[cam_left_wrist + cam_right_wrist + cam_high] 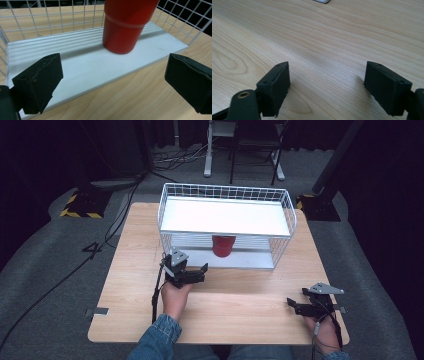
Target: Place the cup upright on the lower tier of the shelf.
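The red cup (223, 245) stands upright on the lower shelf of the white wire rack (226, 200), at the table's far side. Just in front, the left gripper (199, 272) has its jaws apart, empty. The right gripper (292, 304) rests near right, jaws apart.

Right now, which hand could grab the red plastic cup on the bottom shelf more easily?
Probably the left. The left gripper sits just before the white wire rack, jaws open toward the red plastic cup. The right gripper rests far off, near the table's edge.
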